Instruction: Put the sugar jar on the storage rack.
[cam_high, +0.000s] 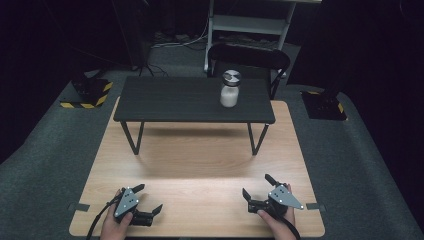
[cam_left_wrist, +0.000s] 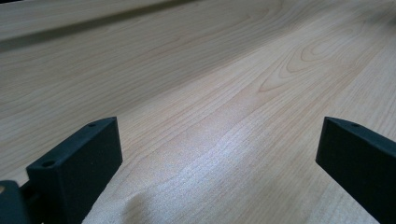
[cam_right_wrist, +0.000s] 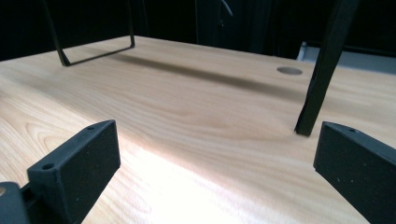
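Note:
A glass jar (cam_high: 229, 90) with a metal lid and white contents stands upright on the right part of a small dark raised shelf (cam_high: 170, 102) at the far side of the wooden table (cam_high: 200, 160). My left gripper (cam_high: 148, 200) rests near the table's front left, held by a hand, open with nothing between its jaws. My right gripper (cam_high: 257, 186) rests near the front right, also open and empty. In the left gripper view, the left gripper (cam_left_wrist: 219, 144) has bare wood grain between its fingers. In the right gripper view, the right gripper (cam_right_wrist: 217, 144) faces the shelf's black legs (cam_right_wrist: 322, 70).
The shelf stands on thin black metal legs (cam_high: 132, 137) with open space beneath. A black chair (cam_high: 250, 57) sits behind the table. Yellow-black striped stand bases (cam_high: 87, 95) lie on the grey floor at both sides. A round cable hole (cam_right_wrist: 289, 70) is in the tabletop.

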